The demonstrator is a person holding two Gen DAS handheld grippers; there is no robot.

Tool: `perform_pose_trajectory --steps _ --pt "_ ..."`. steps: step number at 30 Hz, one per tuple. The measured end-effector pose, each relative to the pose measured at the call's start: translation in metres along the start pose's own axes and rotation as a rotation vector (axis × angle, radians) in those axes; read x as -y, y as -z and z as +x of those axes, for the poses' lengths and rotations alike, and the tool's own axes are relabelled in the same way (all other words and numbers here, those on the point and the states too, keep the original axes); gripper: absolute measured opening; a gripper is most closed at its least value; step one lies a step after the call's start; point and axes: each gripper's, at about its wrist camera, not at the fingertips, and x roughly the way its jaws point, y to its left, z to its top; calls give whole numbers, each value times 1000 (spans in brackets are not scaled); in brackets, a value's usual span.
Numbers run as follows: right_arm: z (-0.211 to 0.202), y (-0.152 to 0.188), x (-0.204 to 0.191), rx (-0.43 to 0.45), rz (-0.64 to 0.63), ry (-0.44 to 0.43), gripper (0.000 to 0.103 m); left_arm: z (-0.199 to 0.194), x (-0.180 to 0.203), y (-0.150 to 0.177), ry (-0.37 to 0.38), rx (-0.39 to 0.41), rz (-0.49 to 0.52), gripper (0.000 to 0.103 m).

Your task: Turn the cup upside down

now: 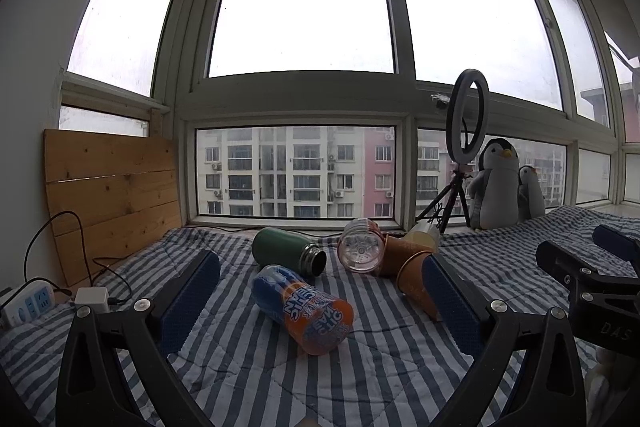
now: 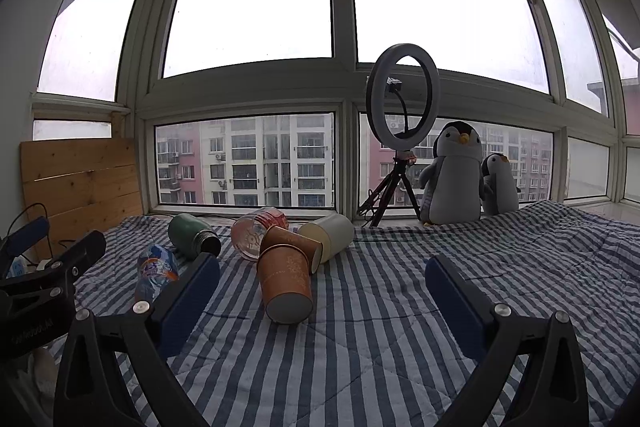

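A: Where do the cups lie?

B: On the striped quilt [image 2: 380,307], all tipped over. The nearest is a brown paper cup [image 2: 285,285] on its side, its closed base turned toward the right wrist camera. A second brown cup [image 2: 294,242] lies just behind it, touching it, mouth facing the other way.

A: And around them?

B: A clear plastic cup [image 2: 256,233] rests on its side against the second brown one, and a pale cream cup [image 2: 328,234] lies to their right. A green flask [image 2: 192,234] lies further left, open neck toward us. A blue and orange bottle [image 1: 304,309] lies alone in front of the left gripper [image 1: 320,301].

A: How are the grippers?

B: Both spread wide, nothing between the pads. The left gripper hangs low over the quilt with the bottle lying between its fingers [image 1: 192,301] in view, untouched. The right gripper [image 2: 322,303] frames the nearest brown cup, which sits closer to its left finger, apart from it.

A: Background?

B: A ring light [image 2: 402,103] on a tripod, two plush penguins [image 2: 456,171] by the window, a wooden board [image 1: 112,203] leaning left, and a power strip [image 1: 28,303] beside it.
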Motion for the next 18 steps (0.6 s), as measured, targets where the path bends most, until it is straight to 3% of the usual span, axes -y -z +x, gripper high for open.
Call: perform_pose_trajectory --steps 18 --pt "3 2 -2 -14 1 -6 102 -1 1 -2 -1 3 6 102"
